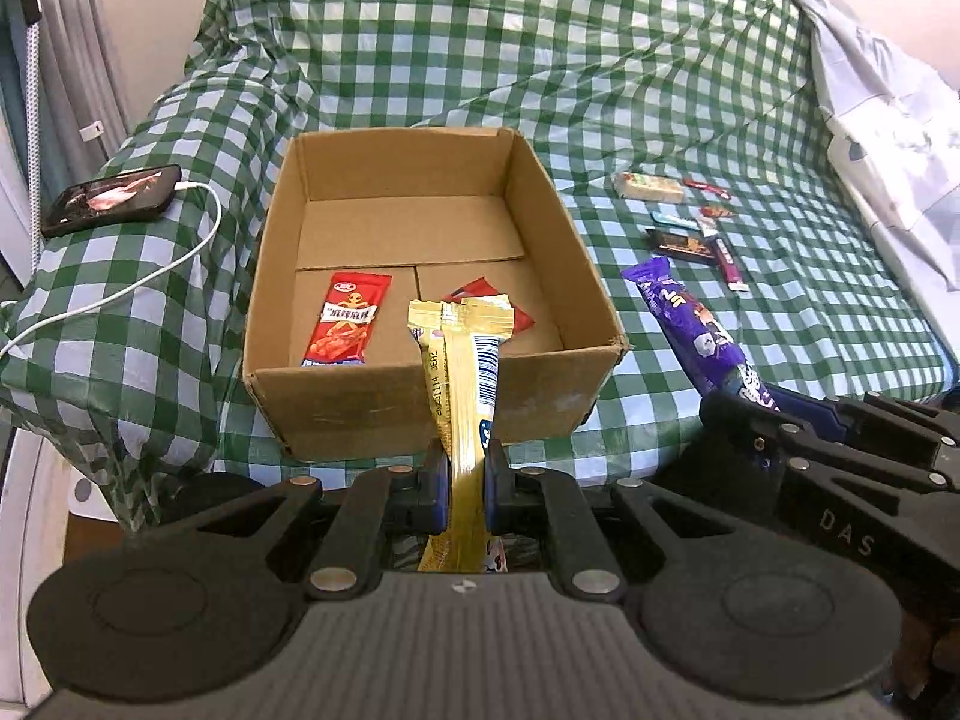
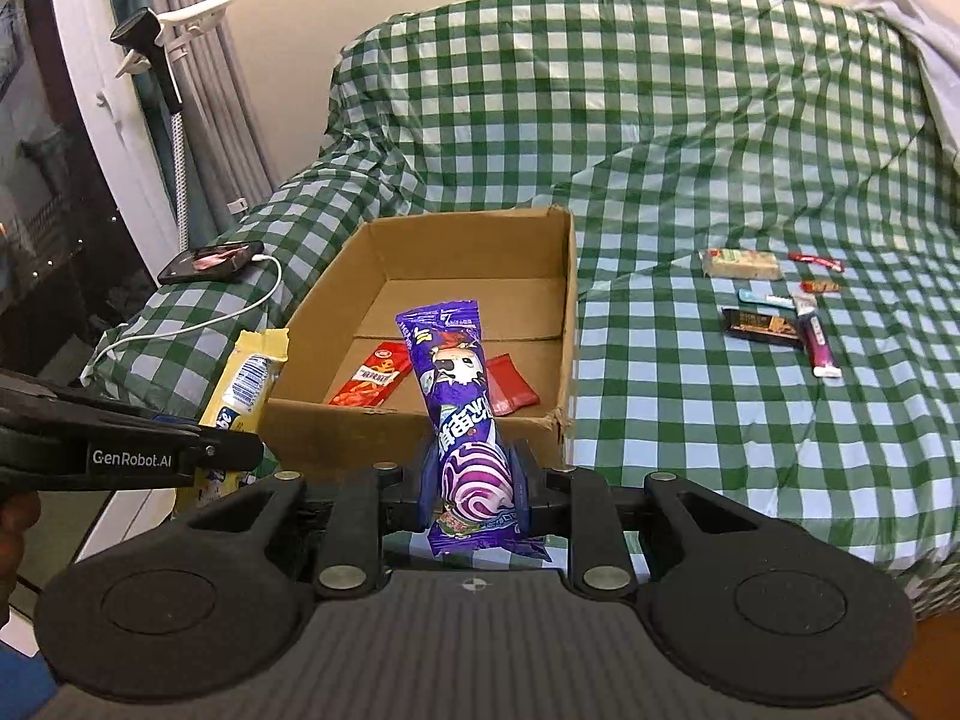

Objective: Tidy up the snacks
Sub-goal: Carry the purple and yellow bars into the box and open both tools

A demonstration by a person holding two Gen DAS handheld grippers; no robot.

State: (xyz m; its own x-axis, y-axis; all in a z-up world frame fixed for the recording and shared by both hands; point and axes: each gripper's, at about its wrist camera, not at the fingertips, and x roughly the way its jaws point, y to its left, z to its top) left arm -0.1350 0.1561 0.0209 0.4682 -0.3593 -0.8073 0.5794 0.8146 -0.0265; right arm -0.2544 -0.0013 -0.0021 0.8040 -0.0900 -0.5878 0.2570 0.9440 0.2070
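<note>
Your left gripper (image 1: 462,468) is pinching a gold packet (image 1: 461,372) by its lower half, so the packet stands up in front of the near wall of the box (image 1: 372,408), its crimped top reaching above the rim. Your right gripper (image 2: 474,480) is clamped on a purple packet (image 2: 459,414) the same way, upright and leaning slightly toward 11 o'clock, just short of the box's near wall. The left view shows the back of the gold packet, with a printed date code and a barcode, which the right view gives only from the side at 9 o'clock, beside the other gripper's arm. The right view shows the purple packet's cartoon front, where the left view catches it only at an angle at 3 o'clock. Inside the box, on the cardboard floor, lie two packets: a red snack (image 1: 348,324) with printed characters at the near left, and a plain red packet (image 2: 510,384) to its right, partly hidden in both views by whichever packet you hold. On the checked cloth (image 1: 660,90) at 2 o'clock of the box sits a loose cluster of small bars (image 2: 774,312), well apart from it. At 10 o'clock a phone (image 1: 111,198) rests on the cloth with a white cable (image 1: 180,258) plugged in.
</note>
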